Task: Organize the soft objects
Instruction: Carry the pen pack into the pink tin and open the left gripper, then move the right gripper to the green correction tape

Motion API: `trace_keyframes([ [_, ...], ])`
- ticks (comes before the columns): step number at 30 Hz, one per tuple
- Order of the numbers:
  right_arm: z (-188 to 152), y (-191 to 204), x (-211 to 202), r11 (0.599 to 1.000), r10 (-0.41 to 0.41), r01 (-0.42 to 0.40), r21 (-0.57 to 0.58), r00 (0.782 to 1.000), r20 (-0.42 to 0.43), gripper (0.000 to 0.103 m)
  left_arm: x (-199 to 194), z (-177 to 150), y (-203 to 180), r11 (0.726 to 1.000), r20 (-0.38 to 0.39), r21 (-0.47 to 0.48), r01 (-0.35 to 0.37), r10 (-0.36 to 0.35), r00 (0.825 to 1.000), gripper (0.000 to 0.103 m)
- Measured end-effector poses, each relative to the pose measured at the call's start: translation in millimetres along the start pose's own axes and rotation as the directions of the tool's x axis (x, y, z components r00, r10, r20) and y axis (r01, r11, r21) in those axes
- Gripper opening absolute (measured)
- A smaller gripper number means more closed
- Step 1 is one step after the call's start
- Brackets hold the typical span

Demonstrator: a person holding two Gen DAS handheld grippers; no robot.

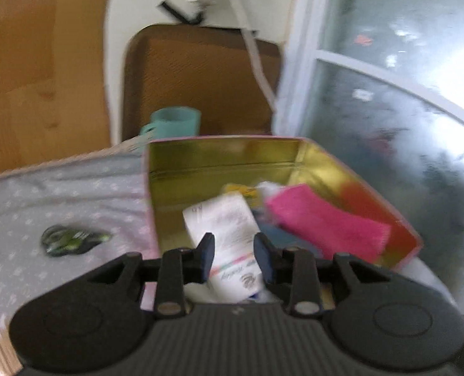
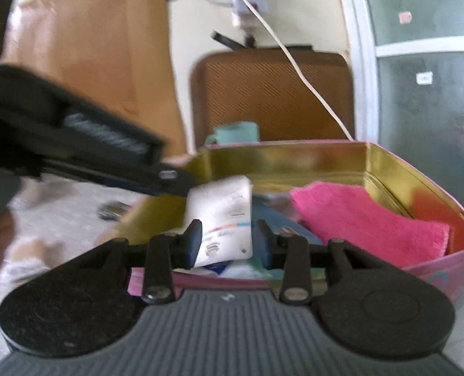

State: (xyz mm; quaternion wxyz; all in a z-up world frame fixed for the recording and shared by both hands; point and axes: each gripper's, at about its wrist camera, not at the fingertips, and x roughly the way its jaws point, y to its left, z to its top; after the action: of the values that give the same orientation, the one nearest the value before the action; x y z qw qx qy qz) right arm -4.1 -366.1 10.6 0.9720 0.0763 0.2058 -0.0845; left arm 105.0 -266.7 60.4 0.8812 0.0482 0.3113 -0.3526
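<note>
An open pink tin [image 1: 222, 159] with a gold inside stands on the table and also shows in the right wrist view [image 2: 294, 153]. Inside lie a pink cloth [image 1: 326, 222] [image 2: 366, 219] and other soft items. My left gripper [image 1: 233, 258] is shut on a white tissue pack [image 1: 229, 244] and holds it over the tin's near-left part. In the right wrist view the left gripper's fingers [image 2: 175, 181] reach in from the left, holding the pack [image 2: 222, 219]. My right gripper [image 2: 227, 246] is open and empty at the tin's near rim.
A grey dotted tablecloth [image 1: 59, 203] covers the table. A dark wrapped object [image 1: 72, 239] lies left of the tin. A teal mug [image 1: 175, 122] stands behind it, before a brown chair back [image 1: 200, 78]. A glass door [image 1: 404, 109] is at right.
</note>
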Motion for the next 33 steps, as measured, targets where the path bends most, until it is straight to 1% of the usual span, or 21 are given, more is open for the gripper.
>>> trace_keyframes([
  [1,-0.6,-1.6,-1.7,1.000,-0.011,0.011,-0.004,1.000,0.007,0.040,1.8,-2.5,6.5,1.000,-0.005,-0.017,-0.009,0.009,1.000,0.029],
  [3,-2.6,-3.7,-8.4,1.000,-0.002,0.001,0.009,1.000,0.025,0.041,-0.8,-8.3,26.3,0.998,-0.017,-0.060,-0.021,0.020,1.000,0.030],
  [5,-4.8,-1.9,-16.3,1.000,0.004,-0.005,0.020,0.999,0.037,0.041,-8.0,-13.7,44.0,0.994,-0.010,-0.099,-0.039,0.038,0.999,0.031],
  [10,-11.3,20.0,-35.6,0.999,0.041,-0.041,0.006,0.997,0.065,0.041,-40.0,-36.3,84.1,0.984,0.015,-0.161,-0.070,0.073,0.997,0.031],
  [12,-11.5,32.1,-41.8,0.998,0.063,-0.062,-0.010,0.995,0.075,0.041,-57.9,-50.8,99.0,0.980,0.034,-0.179,-0.085,0.093,0.995,0.033],
  [14,-11.5,46.3,-47.2,0.995,0.097,-0.094,-0.034,0.992,0.084,0.041,-73.2,-66.7,114.1,0.970,0.044,-0.208,-0.123,0.135,0.990,0.034],
  [17,-11.5,71.6,-50.2,0.985,0.154,-0.148,-0.088,0.985,0.072,0.041,-91.0,-91.5,141.2,0.951,0.030,-0.261,-0.168,0.182,0.983,0.034],
  [18,-11.3,80.4,-48.8,0.979,0.180,-0.173,-0.111,0.982,0.063,0.041,-96.3,-100.9,150.0,0.943,0.023,-0.275,-0.189,0.203,0.979,0.034],
  [20,-9.7,96.5,-42.1,0.965,0.226,-0.219,-0.143,0.974,0.030,0.041,-104.3,-114.4,167.9,0.923,0.009,-0.291,-0.250,0.264,0.964,0.034],
  [21,-7.5,104.9,-34.2,0.956,0.252,-0.249,-0.154,0.968,0.001,0.041,-108.0,-120.8,177.9,0.908,0.002,-0.295,-0.298,0.312,0.950,0.034],
  [22,-5.2,110.2,-26.4,0.948,0.274,-0.274,-0.162,0.962,-0.023,0.041,-110.1,-125.7,186.6,0.888,-0.012,-0.300,-0.350,0.363,0.932,0.034],
  [23,-1.8,118.3,-16.0,0.940,0.294,-0.298,-0.169,0.955,-0.050,0.041,-111.5,-130.5,198.9,0.856,-0.036,-0.314,-0.410,0.421,0.906,0.034],
  [25,9.2,135.3,13.4,0.934,0.303,-0.318,-0.164,0.946,-0.111,0.045,-112.3,-138.9,219.0,0.806,-0.074,-0.344,-0.482,0.488,0.870,0.033],
  [26,18.0,145.0,34.3,0.938,0.291,-0.312,-0.151,0.946,-0.145,0.052,-114.2,-143.6,224.3,0.800,-0.053,-0.344,-0.492,0.506,0.861,0.034],
  [27,25.0,151.8,52.0,0.943,0.279,-0.303,-0.136,0.945,-0.171,0.061,-115.9,-148.7,226.7,0.797,-0.043,-0.326,-0.508,0.524,0.851,0.036],
  [29,38.5,164.8,92.0,0.964,0.215,-0.241,-0.113,0.955,-0.202,0.068,-115.1,-148.4,225.1,0.804,-0.035,-0.321,-0.501,0.518,0.854,0.042],
  [31,49.5,175.5,135.2,0.983,0.118,-0.147,-0.113,0.966,-0.229,0.069,-113.1,-147.2,223.4,0.807,-0.035,-0.307,-0.505,0.521,0.853,0.043],
  [32,51.7,178.2,151.2,0.987,0.080,-0.111,-0.114,0.966,-0.246,0.074,-113.2,-147.0,224.1,0.808,-0.034,-0.310,-0.502,0.518,0.855,0.043],
  [33,53.1,179.2,170.2,0.991,0.054,-0.086,-0.102,0.957,-0.285,0.078,-113.0,-147.2,224.8,0.808,-0.031,-0.315,-0.497,0.515,0.857,0.043],
])
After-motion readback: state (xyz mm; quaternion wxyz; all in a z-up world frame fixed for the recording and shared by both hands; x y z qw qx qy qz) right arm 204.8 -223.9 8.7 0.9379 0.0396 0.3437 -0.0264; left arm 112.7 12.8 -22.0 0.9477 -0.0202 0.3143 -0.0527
